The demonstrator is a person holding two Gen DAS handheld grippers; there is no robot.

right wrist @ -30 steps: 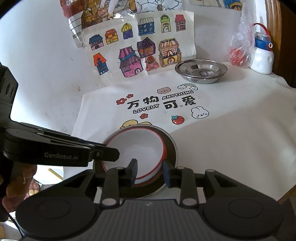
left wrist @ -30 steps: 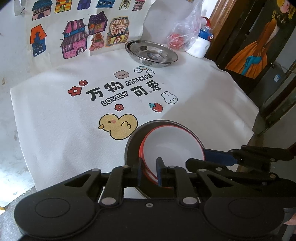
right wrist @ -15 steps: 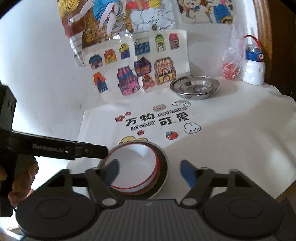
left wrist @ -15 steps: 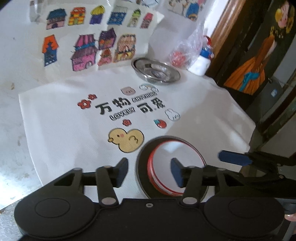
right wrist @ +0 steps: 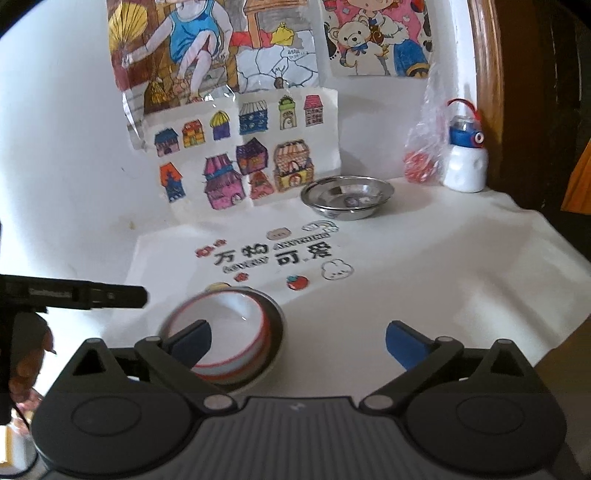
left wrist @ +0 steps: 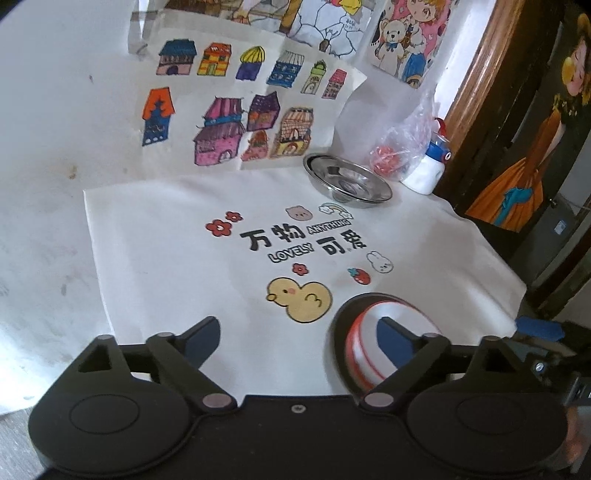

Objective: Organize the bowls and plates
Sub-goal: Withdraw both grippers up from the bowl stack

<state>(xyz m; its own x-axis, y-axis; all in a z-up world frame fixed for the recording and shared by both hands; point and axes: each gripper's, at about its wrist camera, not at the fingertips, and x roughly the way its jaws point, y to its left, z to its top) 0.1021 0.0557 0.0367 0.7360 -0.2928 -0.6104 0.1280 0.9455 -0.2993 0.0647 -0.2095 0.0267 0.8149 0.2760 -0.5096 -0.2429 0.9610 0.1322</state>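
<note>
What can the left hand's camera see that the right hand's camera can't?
Only the left wrist view shows the whole yellow duck picture and the orange dress painting. Only the right wrist view shows the fan drawing and a hand holding the left gripper. Both show the white bowl with red rim on its dark plate, the metal bowl, the white bottle and the house drawings.

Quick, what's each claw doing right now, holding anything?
Left claw: opening, holding nothing; bowl released.
Right claw: opening, holding nothing.
</note>
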